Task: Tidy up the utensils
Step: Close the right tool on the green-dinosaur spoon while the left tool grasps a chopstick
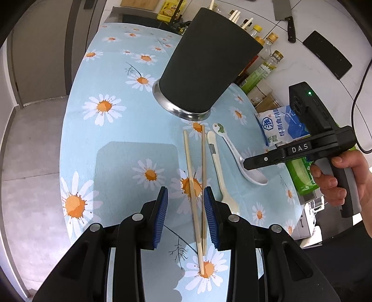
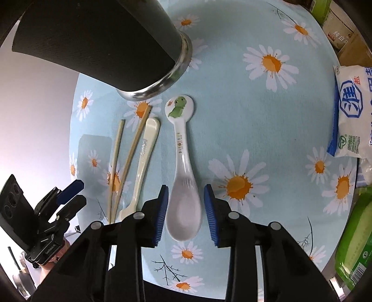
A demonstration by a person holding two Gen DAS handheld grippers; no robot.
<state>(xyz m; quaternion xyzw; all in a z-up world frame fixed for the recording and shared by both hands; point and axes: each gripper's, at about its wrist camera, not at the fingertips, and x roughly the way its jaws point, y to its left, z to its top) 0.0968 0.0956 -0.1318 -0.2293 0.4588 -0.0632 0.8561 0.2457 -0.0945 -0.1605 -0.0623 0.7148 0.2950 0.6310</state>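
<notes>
left gripper [image 1: 185, 204]: jaws apart, straddling chopsticks [image 1: 197, 185] on daisy-print desk [image 1: 116, 144], pads not pressing | cream spoon [image 1: 218, 167]: flat, just right of chopsticks | dinosaur spoon [image 2: 183, 176]: flat, bowl between pads | right gripper [image 2: 185, 206]: jaws apart around bowl, small gaps either side | black holder [image 1: 204, 60]: upright behind utensils

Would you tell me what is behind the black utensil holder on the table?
Behind the black utensil holder, the left wrist view shows oil and sauce bottles and pale utensil handles above its rim. The holder covers the bottles' lower parts; its inside cannot be seen.
</notes>
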